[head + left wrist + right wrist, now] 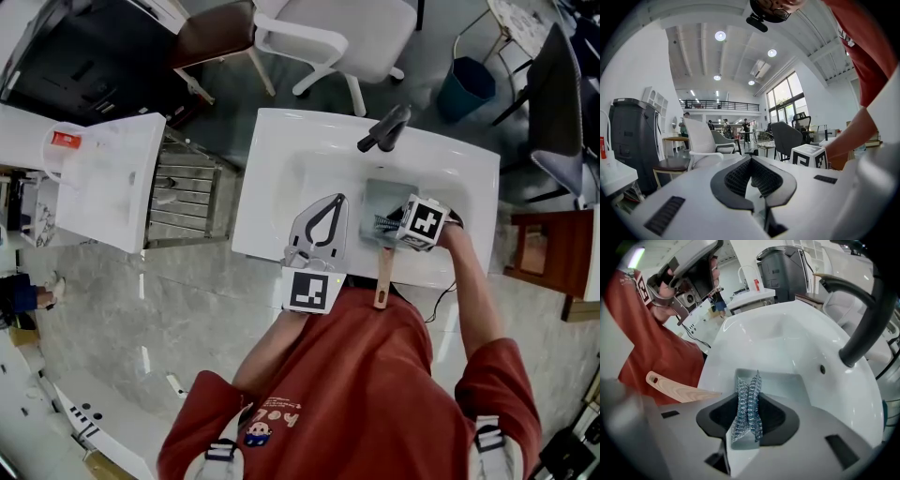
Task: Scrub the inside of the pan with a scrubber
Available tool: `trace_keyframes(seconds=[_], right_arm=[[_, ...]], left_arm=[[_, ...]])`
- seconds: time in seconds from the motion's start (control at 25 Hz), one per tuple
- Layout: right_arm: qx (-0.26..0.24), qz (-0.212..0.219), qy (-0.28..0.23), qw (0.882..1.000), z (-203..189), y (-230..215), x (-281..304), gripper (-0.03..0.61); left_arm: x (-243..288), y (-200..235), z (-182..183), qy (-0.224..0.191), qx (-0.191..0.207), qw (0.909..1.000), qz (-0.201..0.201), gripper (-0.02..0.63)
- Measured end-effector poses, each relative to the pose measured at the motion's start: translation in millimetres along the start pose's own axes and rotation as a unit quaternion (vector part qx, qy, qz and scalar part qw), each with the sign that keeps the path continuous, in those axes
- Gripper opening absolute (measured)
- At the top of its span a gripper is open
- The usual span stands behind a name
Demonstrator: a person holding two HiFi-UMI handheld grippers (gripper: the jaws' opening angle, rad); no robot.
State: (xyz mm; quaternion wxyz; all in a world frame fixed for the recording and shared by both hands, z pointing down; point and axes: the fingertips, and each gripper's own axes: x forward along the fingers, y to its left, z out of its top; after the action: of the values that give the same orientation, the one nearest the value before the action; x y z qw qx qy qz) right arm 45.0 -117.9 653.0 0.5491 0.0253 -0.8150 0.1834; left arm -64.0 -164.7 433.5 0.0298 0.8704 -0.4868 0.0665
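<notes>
A grey square pan (373, 195) with a wooden handle (382, 279) lies in the white sink (281, 178). My right gripper (394, 226) hangs low over the pan's near side, shut on a silvery wire scrubber (747, 404). In the right gripper view the scrubber stands pinched between the jaws, with the pan (792, 383) below and its handle (677, 387) pointing left. My left gripper (335, 201) is held above the sink, left of the pan, shut with nothing in it. In the left gripper view its jaws meet at the tips (751, 163) and point out at the room.
A black faucet (384, 128) stands at the sink's far edge, also large at the right as the faucet (862, 319). Beyond the sink are a white chair (337, 33), a brown stool (214, 33) and a blue bin (466, 86). A second white counter (112, 183) lies to the left.
</notes>
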Motion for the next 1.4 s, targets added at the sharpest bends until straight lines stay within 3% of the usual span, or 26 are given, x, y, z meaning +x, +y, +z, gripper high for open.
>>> trace_keyframes(seconds=[0.6,0.96,1.4], right_arm=[[0.073,0.112,0.003,0.991,-7.3,8.6,20.5,0.135],[0.055,0.106,-0.005,0.993,-6.0,7.0,20.6,0.135],[0.028,0.012,-0.023,0.999,-10.2,-38.8,35.7,0.135]], left_arm=[[-5.6,-0.6,-5.2,0.005,-0.004,1.0000,0.004,0.011],[-4.1,1.9,-5.5,0.005,-0.008,0.9999,0.007,0.011],[-6.5,3.6,-10.1,0.012,-0.005,0.9998,0.013,0.011]])
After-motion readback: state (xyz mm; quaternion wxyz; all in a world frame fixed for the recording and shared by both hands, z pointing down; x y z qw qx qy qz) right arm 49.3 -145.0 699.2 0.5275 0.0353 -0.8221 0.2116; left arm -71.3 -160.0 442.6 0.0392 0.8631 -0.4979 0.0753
